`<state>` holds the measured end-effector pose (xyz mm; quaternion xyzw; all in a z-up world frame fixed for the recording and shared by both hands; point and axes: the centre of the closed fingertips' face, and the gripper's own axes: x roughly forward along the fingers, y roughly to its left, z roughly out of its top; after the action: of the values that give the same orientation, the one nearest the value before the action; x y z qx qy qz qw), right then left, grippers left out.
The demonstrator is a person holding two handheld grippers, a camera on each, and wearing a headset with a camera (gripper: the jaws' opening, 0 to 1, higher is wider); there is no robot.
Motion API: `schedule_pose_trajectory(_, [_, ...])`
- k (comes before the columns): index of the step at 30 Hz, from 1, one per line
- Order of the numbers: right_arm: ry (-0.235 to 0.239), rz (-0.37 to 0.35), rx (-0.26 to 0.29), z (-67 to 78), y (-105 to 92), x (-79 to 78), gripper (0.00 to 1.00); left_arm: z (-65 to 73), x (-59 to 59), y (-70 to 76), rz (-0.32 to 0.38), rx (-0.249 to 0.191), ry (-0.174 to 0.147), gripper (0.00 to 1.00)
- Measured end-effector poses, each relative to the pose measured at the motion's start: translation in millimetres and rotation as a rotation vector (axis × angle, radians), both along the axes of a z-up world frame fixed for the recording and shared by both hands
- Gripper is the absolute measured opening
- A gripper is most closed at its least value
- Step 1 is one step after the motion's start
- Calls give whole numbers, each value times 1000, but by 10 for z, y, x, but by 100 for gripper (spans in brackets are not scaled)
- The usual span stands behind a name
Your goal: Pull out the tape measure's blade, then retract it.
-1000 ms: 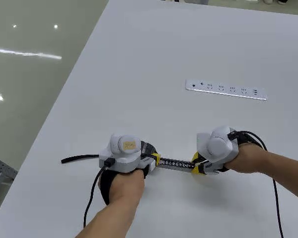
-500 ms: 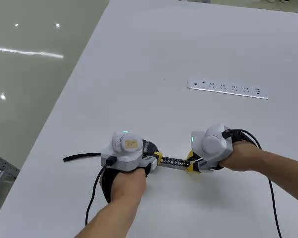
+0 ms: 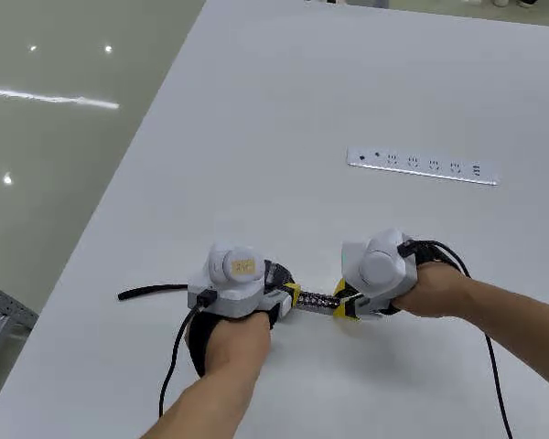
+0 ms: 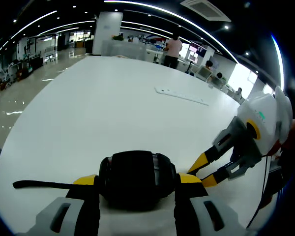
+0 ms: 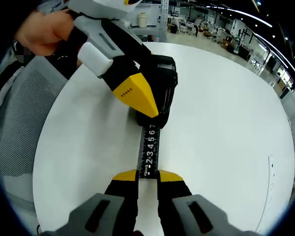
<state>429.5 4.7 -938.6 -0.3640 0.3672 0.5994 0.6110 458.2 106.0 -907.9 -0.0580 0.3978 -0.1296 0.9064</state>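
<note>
Closer to the left gripper (image 3: 284,294), clamped on the tape measure (image 4: 137,178), the right gripper (image 5: 147,176) has been brought, pinched on the blade (image 5: 149,147). Less blade is out, so it seems to be going back in.

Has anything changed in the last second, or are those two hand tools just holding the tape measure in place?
The right tongs, shut on the blade, moved toward the left tongs, so less blade shows between them. The left tongs stayed clamped on the tape measure in the same spot. The power strip did not move.
</note>
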Motion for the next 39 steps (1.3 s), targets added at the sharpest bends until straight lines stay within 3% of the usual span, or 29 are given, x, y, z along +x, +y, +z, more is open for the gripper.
schedule_pose_trajectory(20, [1, 0, 35, -11, 256, 36, 14, -2, 8, -3, -9, 4, 0, 57])
schedule_pose_trajectory(39, [-24, 4, 51, -26, 372, 50, 14, 5, -1, 0, -11, 3, 0, 57])
